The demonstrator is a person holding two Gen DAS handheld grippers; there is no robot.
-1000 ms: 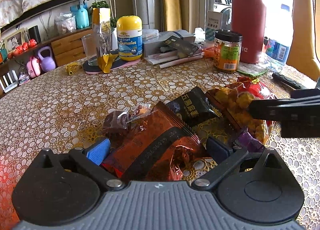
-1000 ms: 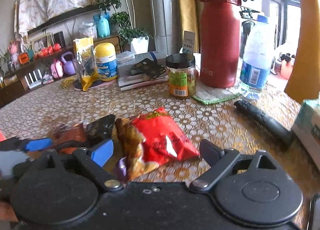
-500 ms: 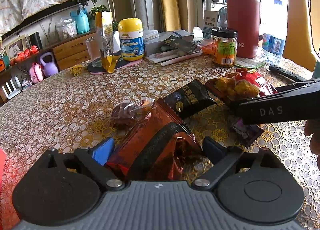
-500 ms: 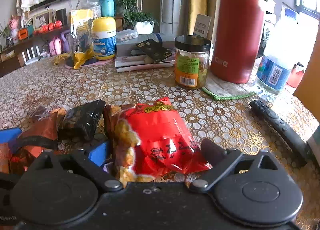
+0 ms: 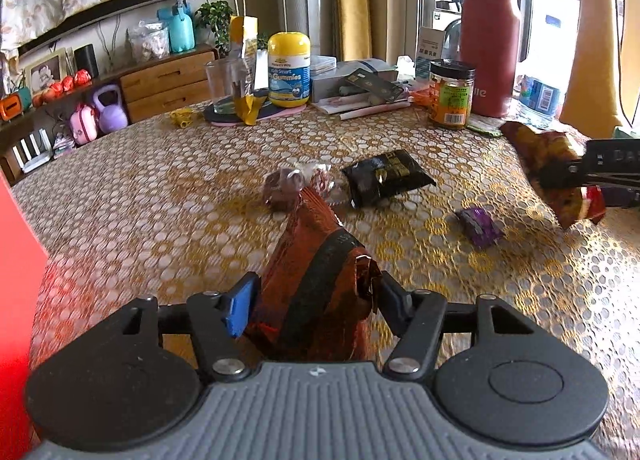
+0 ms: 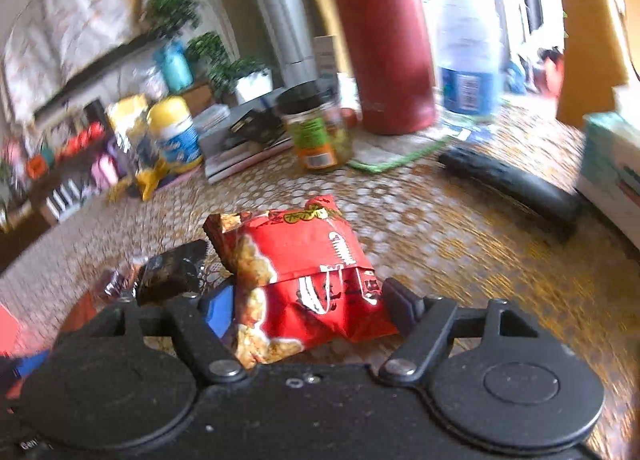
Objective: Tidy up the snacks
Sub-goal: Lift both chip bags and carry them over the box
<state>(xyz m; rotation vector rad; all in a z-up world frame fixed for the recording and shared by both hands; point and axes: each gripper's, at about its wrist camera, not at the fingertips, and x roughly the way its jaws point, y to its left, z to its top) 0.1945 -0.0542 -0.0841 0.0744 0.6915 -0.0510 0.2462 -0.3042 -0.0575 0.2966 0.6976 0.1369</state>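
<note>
Left gripper point(image 5: 316, 300) jaws just closed in, clenched on the brown-orange snack packet point(image 5: 316, 260) lifted off the surface point(image 5: 140, 199). Mid-surface, lying loose — a dark wrapped candy point(image 5: 286, 187), a black packet point(image 5: 386, 175), a small purple sweet point(image 5: 478, 225). At the right edge, right gripper point(image 6: 308, 304) jaws just closed, grasping the red puffed-snack bag point(image 6: 304, 260).

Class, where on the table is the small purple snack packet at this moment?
In the left wrist view the purple packet lies alone on the patterned tablecloth, right of centre, between the black packet and the red snack bag.
</note>
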